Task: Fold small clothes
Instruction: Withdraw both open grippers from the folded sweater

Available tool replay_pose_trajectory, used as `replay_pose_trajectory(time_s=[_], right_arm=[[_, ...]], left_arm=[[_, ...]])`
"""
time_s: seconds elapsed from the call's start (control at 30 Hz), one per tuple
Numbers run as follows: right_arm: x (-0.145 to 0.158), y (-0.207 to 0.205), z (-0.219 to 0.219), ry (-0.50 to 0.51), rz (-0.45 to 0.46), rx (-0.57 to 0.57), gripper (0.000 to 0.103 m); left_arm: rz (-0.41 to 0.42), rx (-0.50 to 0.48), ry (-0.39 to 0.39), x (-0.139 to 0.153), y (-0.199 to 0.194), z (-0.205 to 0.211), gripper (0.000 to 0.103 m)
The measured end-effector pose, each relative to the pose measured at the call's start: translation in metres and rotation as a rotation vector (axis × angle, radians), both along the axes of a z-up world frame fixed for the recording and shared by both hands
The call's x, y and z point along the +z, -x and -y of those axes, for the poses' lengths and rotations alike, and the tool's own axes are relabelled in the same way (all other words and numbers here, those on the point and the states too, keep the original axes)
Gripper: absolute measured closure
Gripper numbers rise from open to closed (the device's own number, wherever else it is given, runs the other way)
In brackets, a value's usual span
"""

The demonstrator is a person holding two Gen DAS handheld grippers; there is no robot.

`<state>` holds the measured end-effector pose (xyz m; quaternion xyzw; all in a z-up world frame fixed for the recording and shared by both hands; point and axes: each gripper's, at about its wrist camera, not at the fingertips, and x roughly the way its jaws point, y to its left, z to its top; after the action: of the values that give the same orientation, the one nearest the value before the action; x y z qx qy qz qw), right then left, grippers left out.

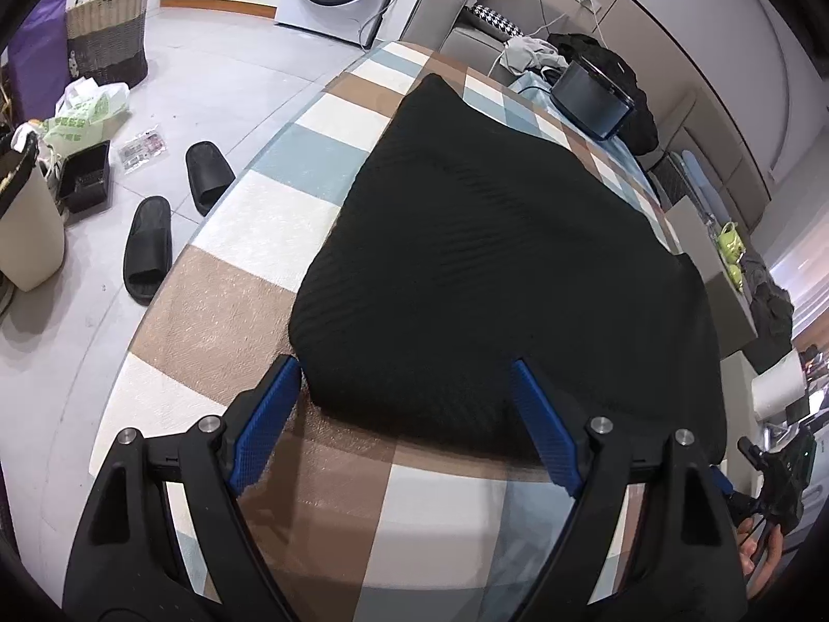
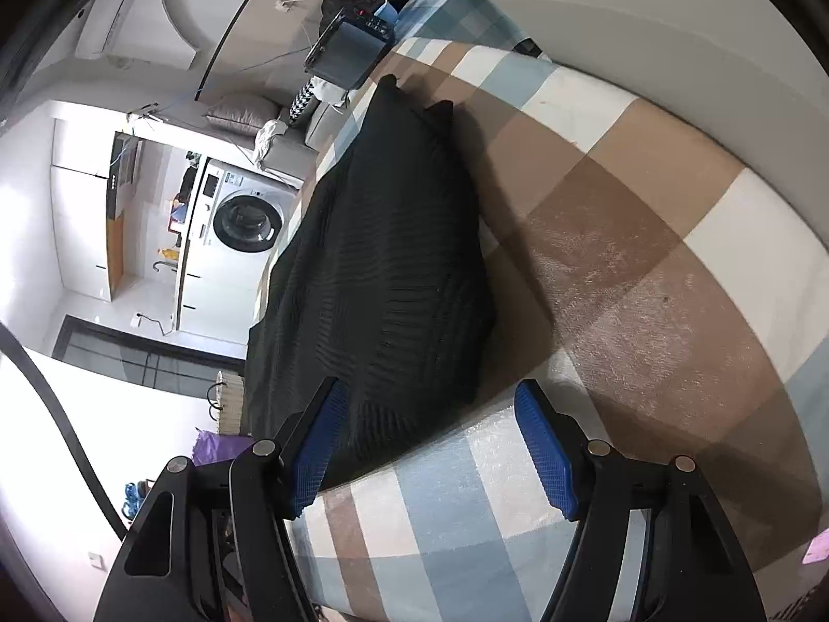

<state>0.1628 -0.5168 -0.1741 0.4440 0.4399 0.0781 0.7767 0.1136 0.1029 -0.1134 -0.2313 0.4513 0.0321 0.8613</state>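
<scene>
Left gripper [image 1: 405, 381] nearest, jaws spread wide, straddling the near edge of the black garment [image 1: 492, 259], pads not pinching cloth. Right gripper [image 2: 429, 409] also unclenched, jaws apart at the garment's near corner [image 2: 394, 404], nothing pressed between them. Garment lies flat on the checked worktop [image 1: 248, 300], roughly rectangular, looks like one fold may already be in, can't confirm. Judgement: mid-task, next fold not yet gripped; final folds left.

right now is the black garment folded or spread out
Folded: the black garment lies as a compact, thick block with a rounded doubled near edge on the checked tablecloth.
</scene>
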Motion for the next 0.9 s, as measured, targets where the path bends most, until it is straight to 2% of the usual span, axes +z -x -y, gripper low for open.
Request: replay_pose_trajectory(time_s=[0.1,0.17,0.3,0.33,0.43,0.53,0.63,0.8,0.9], right_arm=[[-0.001,-0.008,-0.008,0.009,0.011,0.014,0.034],[0.001,-0.017,-0.015,0.039,0.020,0.022,0.041],[0.004,-0.034,-0.024,0.132,0.017,0.020,0.073],[0.005,-0.036,-0.026,0.144,0.024,0.016,0.079],[0.013,-0.032,-0.024,0.159,0.068,0.002,0.087],[0.021,-0.018,-0.017,0.181,0.088,0.002,0.088],[0.021,-0.007,-0.009,0.216,0.066,-0.009,0.087],[0.016,-0.004,0.004,0.184,0.027,-0.023,0.080],[0.020,-0.006,0.001,0.213,0.036,-0.009,0.075]], left_arm=[[0.008,0.001,-0.010,0.004,-0.001,0.002,0.021],[0.011,0.010,-0.016,0.005,0.000,0.000,0.021],[0.004,0.031,-0.022,0.005,0.004,-0.004,0.021],[0.002,0.036,-0.021,0.004,0.004,-0.005,0.021],[-0.011,0.044,-0.022,0.000,0.006,-0.008,0.021],[-0.023,0.049,-0.022,-0.002,0.009,-0.009,0.021],[-0.024,0.045,-0.012,-0.005,0.013,-0.010,0.021],[-0.029,0.023,0.002,-0.010,0.012,-0.004,0.021],[-0.028,0.006,-0.010,-0.013,0.007,0.003,0.021]])
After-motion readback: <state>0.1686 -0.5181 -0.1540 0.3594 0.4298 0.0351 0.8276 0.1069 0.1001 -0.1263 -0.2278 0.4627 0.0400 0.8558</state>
